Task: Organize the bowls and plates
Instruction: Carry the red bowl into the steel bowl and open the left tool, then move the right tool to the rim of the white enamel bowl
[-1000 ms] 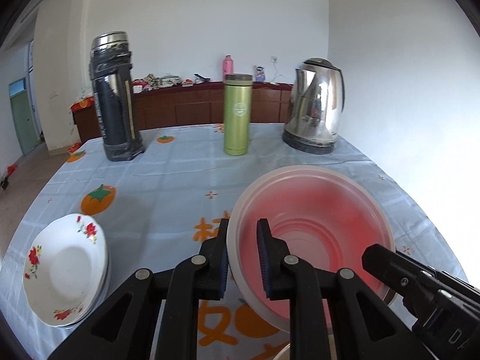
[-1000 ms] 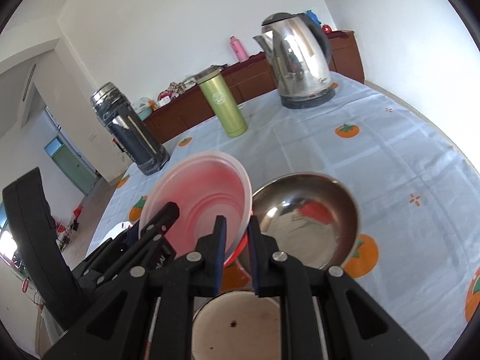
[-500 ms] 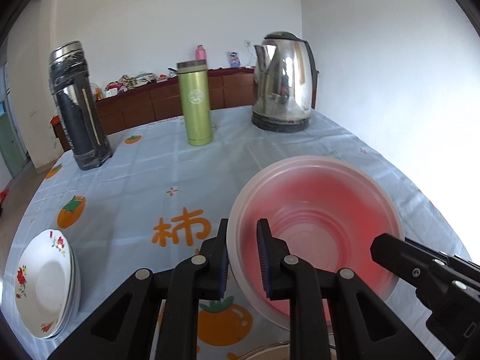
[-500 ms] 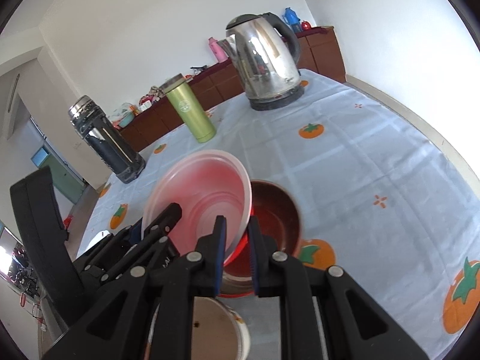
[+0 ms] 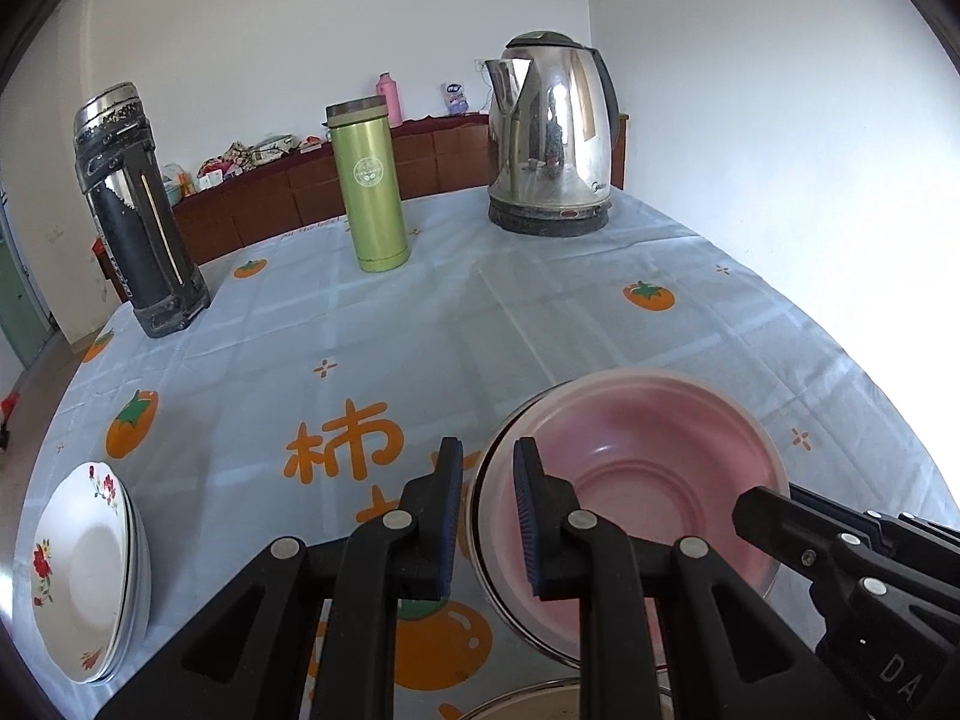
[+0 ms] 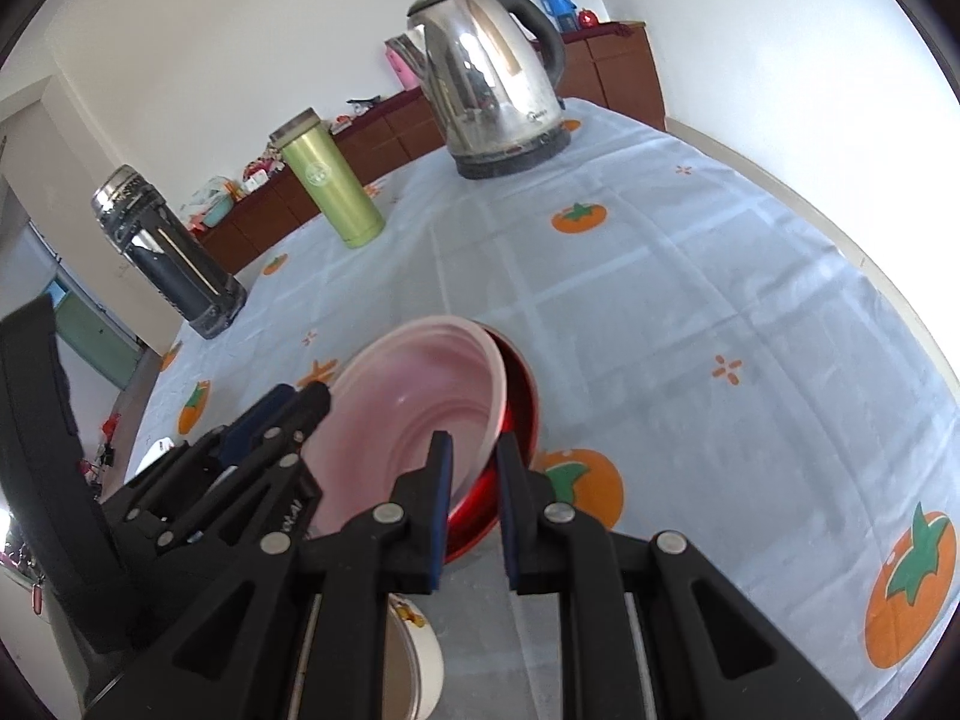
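A pink plastic bowl (image 5: 648, 468) is held between both grippers and sits tilted inside a steel bowl (image 6: 523, 402) whose inner wall reflects red. My left gripper (image 5: 486, 456) is shut on the pink bowl's left rim. In the right wrist view my right gripper (image 6: 474, 450) is shut on the right rim of the pink bowl (image 6: 414, 408), just above the steel bowl's edge. A stack of white flowered plates (image 5: 84, 570) lies at the table's left edge. A pale bowl (image 6: 423, 654) shows partly under my right gripper.
A steel kettle (image 5: 552, 138), a green flask (image 5: 369, 186) and a black thermos (image 5: 135, 216) stand at the back of the table. The tablecloth (image 5: 420, 330) is pale blue with orange fruit prints. The table's edge runs close on the right.
Both grippers have come down and to the right with the pink bowl. The bowl, which hung above and left of the steel bowl, now sits inside it.
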`<state>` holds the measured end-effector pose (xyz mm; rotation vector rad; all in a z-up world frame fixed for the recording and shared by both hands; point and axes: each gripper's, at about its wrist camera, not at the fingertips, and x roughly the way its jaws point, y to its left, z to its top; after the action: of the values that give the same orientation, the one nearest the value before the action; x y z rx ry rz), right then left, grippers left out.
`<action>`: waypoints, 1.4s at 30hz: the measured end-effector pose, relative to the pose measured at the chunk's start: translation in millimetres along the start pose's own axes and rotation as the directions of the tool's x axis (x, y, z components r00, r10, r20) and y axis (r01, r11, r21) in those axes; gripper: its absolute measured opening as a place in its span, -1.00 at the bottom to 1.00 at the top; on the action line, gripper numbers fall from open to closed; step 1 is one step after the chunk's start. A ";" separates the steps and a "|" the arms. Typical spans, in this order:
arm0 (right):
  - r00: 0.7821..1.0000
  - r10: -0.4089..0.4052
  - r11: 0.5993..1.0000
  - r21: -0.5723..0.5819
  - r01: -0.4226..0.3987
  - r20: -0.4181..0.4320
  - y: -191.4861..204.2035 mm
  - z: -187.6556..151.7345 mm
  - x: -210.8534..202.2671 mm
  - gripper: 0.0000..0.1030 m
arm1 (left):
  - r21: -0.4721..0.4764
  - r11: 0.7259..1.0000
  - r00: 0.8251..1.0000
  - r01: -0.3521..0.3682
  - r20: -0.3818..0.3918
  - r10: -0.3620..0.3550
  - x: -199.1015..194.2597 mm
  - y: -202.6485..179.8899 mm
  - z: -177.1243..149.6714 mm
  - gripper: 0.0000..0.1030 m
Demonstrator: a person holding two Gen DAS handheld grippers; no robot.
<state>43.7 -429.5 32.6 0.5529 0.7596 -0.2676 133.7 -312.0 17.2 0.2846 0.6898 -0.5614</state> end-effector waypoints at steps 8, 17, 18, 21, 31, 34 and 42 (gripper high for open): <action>1.000 0.017 1.000 0.016 -0.017 -0.015 -1.9 -0.5 2.0 -0.71 | -0.022 1.000 1.000 0.002 -0.021 -0.002 4.3 3.9 -1.1 -0.62; 0.997 0.034 0.993 0.111 -0.041 0.065 -19.9 3.6 -9.8 -0.18 | -0.036 0.999 0.999 -0.027 0.027 0.028 -7.4 9.3 -0.7 -0.10; 0.997 0.032 0.992 0.119 -0.040 0.073 -22.5 4.5 -9.8 -0.18 | -0.044 0.998 0.998 -0.039 0.043 0.041 -11.5 11.7 -0.1 0.03; 0.996 0.011 0.991 0.131 -0.022 0.085 -28.0 6.6 -9.6 -0.18 | -0.054 0.996 0.995 -0.066 0.074 0.070 -19.9 17.1 1.3 0.10; 0.991 -0.059 0.993 0.109 0.045 0.124 -29.0 6.7 -7.6 -0.17 | -0.144 0.984 0.985 -0.109 0.114 0.126 -44.4 52.2 -15.7 0.11; 0.990 -0.057 0.993 0.109 0.042 0.132 -28.7 5.7 -6.6 -0.05 | -0.163 0.978 0.982 -0.132 0.114 0.151 -50.0 62.2 -26.3 0.11; 0.973 -0.063 0.997 0.067 0.050 0.222 -18.4 -0.6 -10.3 0.06 | -0.189 0.966 0.972 -0.175 0.122 0.200 -65.7 77.0 -50.5 0.11</action>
<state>28.4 -444.1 32.7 0.5486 0.5504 -0.4001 110.1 -201.9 28.6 0.1401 0.5650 -0.3326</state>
